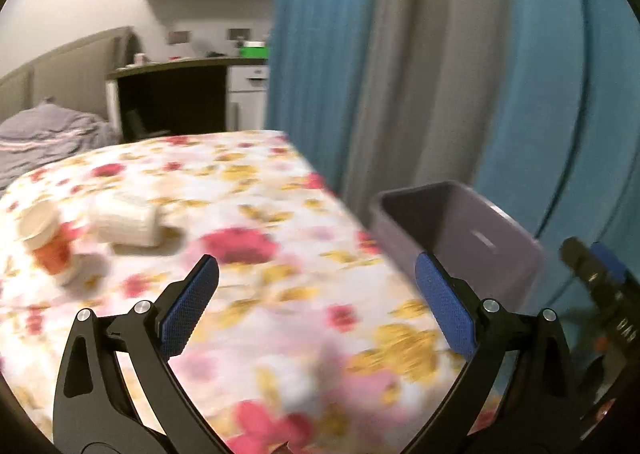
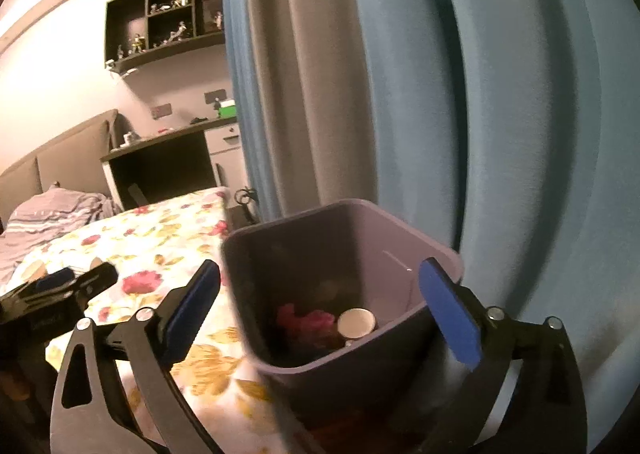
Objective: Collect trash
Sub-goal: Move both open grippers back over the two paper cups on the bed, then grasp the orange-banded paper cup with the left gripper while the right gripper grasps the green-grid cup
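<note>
The bedspread [image 1: 256,190] is white with red, pink and mustard-yellow flowers all over. The bin [image 2: 360,238] is a dull purple-grey, with something pink [image 2: 304,320] and a cream-rimmed cup [image 2: 356,322] inside. Curtains [image 1: 400,54] are teal with a grey panel. Both tongs are black with blue textured pads [image 1: 192,306].

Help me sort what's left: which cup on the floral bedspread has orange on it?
The lidded cup lying at the far left has the orange body; the cup beside it, to the right, is all white.
</note>
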The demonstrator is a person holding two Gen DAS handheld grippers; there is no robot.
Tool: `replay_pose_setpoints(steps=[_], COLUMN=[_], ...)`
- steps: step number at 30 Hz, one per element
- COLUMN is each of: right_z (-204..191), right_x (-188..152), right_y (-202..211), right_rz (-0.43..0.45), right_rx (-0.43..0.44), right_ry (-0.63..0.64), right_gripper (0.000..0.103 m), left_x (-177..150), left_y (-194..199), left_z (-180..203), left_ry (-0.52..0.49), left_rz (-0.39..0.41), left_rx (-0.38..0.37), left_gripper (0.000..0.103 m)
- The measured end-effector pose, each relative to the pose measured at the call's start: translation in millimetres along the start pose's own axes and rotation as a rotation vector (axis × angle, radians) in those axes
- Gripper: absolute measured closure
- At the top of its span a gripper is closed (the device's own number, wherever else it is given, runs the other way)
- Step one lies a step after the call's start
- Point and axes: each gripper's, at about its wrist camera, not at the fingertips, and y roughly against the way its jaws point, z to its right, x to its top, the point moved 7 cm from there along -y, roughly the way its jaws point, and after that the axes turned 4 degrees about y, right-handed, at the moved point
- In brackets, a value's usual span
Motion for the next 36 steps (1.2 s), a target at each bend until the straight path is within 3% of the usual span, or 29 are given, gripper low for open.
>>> replay_pose_setpoints(steps=[6,14,17,26,32,34,36], right_z=[-46,-129,-152,-210,-240,-252,-269], right_x=[2,3,3,4,0,-2,-4], right_y=[-3,-17,-24,-57,-79,-82,-89], right_rz=[-0.023,-0.052,-0.071,-0.129,-0.164,-0.163,-0.172], right_rx=[0.083,0.202,0.234,0.285,0.301,0.305,0.315], right_ry=[0.024,0.085,0.087,0.096,0.108,0.126,0.143], right_gripper=[0.007,0.007,0.007,0.007,0.007,0.007,0.007], left_x=[-3,-8,-7,7,10,9,8], left_y=[30,44,39,-4,-30,-35,-36], left_z=[-93,-195,-223,-254,-267,-271,-276], left_ry=[0.06,0.133,0.174,0.199,0.206,0.214,0.243], left_rz=[0.037,0.031,0.02,-0.052,-0.093,-0.103,-0.113], left_rx=[0.178,0.35,0.356,0.352,0.33,0.331,0.301], left_gripper=[0.006,0.006,0.006,0.007,0.019,0.036,0.041])
